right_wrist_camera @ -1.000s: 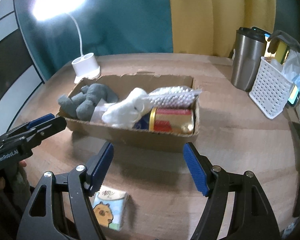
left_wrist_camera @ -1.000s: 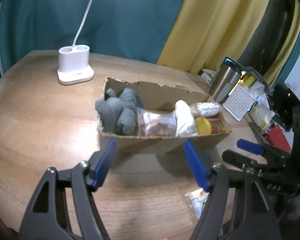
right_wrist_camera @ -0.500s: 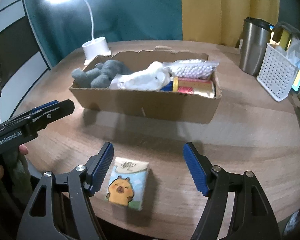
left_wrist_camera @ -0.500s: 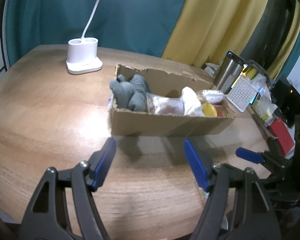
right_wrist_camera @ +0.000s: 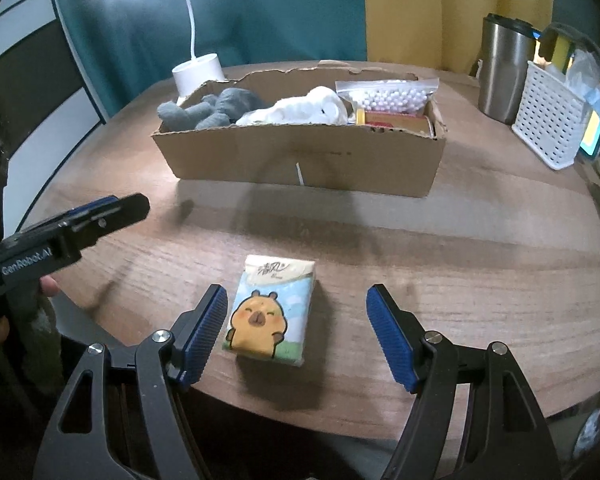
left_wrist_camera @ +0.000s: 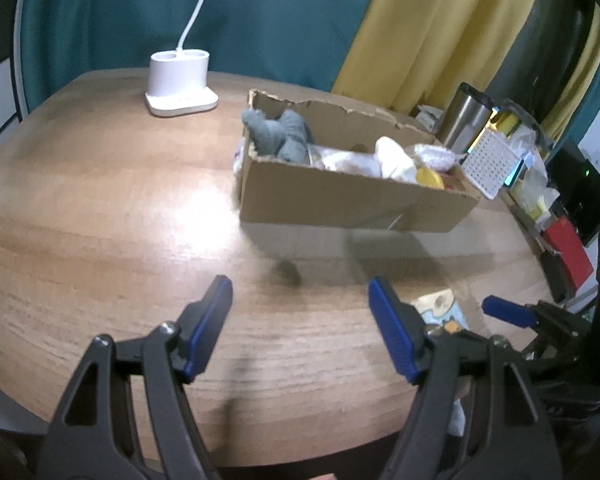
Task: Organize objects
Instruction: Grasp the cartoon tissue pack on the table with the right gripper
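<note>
so, round wooden worktop [right_wrist_camera: 440, 264], cardboard box [right_wrist_camera: 300, 160] mid-way back stuffed with a grey plush [right_wrist_camera: 216, 108] and bits. nearer the front edge, tissue pack [right_wrist_camera: 270, 308] lying flat between the right gripper [right_wrist_camera: 296, 332] fingers, spread, not touching. left gripper [left_wrist_camera: 300, 328] spread too, holding nothing.

Both my grippers now sit farther back from the torn brown cardboard box [right_wrist_camera: 300, 160] than a second ago, so it looks smaller and farther up in each view. The cartoon-printed tissue pack [right_wrist_camera: 270, 310], earlier half hidden behind my right gripper's [right_wrist_camera: 294, 322] left finger, now lies in full view between its open jaws. In the left wrist view that pack [left_wrist_camera: 440, 308] now peeks out beside my left gripper's [left_wrist_camera: 300, 320] right finger.
</note>
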{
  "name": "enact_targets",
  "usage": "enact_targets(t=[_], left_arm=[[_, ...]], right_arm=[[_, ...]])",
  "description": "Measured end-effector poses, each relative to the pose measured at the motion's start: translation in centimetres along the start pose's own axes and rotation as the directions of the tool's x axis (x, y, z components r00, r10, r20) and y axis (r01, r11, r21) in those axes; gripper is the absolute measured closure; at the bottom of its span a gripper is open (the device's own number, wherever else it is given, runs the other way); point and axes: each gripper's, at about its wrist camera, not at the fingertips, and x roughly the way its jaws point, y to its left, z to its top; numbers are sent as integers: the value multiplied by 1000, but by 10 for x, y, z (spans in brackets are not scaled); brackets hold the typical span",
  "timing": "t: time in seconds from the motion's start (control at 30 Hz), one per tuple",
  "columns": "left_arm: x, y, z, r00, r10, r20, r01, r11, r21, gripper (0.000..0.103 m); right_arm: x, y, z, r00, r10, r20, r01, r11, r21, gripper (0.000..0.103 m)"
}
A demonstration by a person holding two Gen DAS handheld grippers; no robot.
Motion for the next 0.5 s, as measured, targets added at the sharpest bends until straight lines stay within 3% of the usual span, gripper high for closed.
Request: enact_targets(t=[0.2,0.27,0.4,0.5], left_arm=[[3,1,-6,1000,11,-21,-11,1000,6,31],[3,0,-6,1000,11,-24,-11,1000,8,31],[4,1,-4,1000,9,-24,-9,1000,7,31],[6,2,-3,1000,10,-27,-9,1000,6,31]], right_arm=[[11,11,-7,999,15,-36,-15,1000,-22,30],[13,14,-8,999,4,-40,-5,999,-36,42],[19,15,-10,999,-4,-52,1,999,-54,53],[20,16,-8,999,-5,-49,2,998,-63,53]])
